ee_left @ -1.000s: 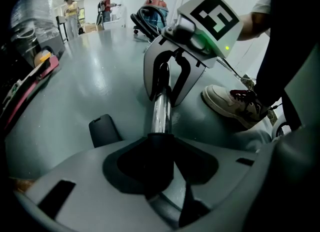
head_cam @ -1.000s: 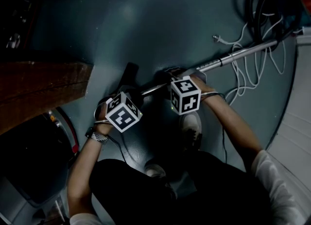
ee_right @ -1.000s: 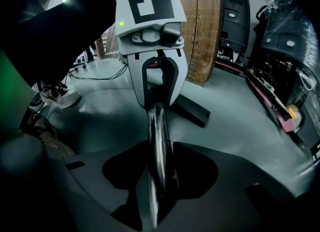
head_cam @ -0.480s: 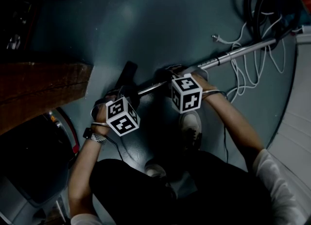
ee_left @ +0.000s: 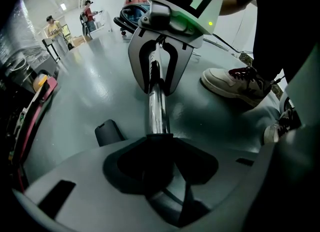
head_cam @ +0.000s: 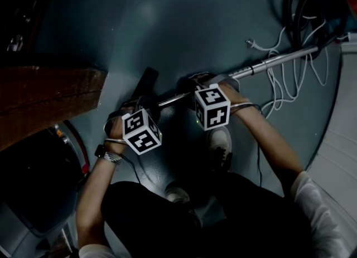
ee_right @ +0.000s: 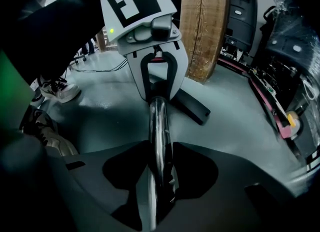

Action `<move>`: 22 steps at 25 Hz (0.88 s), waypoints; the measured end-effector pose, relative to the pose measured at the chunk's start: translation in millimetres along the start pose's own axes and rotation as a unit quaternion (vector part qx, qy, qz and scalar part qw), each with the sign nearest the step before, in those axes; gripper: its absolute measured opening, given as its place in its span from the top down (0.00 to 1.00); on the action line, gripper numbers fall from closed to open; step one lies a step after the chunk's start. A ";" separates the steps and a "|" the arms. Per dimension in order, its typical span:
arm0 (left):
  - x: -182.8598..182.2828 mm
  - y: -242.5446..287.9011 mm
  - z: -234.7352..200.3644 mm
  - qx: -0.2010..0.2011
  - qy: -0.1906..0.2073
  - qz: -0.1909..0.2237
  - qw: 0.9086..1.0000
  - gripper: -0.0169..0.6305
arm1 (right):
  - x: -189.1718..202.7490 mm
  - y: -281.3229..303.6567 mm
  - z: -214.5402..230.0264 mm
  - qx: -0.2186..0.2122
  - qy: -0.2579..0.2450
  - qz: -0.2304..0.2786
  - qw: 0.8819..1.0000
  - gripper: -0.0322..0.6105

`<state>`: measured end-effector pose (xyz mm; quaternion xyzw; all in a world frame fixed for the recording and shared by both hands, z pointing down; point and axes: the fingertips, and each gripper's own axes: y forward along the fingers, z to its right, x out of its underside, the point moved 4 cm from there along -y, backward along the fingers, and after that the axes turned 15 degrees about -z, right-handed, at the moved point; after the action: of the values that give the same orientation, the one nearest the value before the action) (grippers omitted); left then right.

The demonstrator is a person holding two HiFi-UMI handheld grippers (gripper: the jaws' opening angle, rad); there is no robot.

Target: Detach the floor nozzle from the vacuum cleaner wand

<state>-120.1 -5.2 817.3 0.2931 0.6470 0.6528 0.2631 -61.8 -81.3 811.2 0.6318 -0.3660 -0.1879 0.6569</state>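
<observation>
The wand [head_cam: 268, 62] lies flat on the floor [head_cam: 184, 28]. Its long axis runs from near left to far right, with the nozzle [head_cam: 146, 81] at the left end and the hose [head_cam: 304, 0] at the far right.

The left gripper [ee_left: 160, 173] is clamped on the black collar [ee_left: 155, 143] at the wand's nozzle end. The right gripper [ee_right: 159, 176] is clamped on the chrome tube just to the right.

The floor is grey-green and glossy. A white cable [head_cam: 284, 84] lies looped beside the wand, and a wooden slab [head_cam: 44, 95] stands at the left.

Chrome wand [head_cam: 279, 60] aslant from upper right, black floor nozzle [head_cam: 148, 79] at its lower-left end.
</observation>
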 end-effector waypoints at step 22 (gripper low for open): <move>0.5 1.8 -2.0 0.013 -0.040 -0.009 0.999 0.73 | -4.5 10.7 -0.8 0.021 -0.032 -0.038 0.999 0.69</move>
<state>-121.8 -6.2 819.2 0.3166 0.6469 0.6298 0.2909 -66.5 -76.2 820.6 0.6526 -0.3664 -0.2248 0.6239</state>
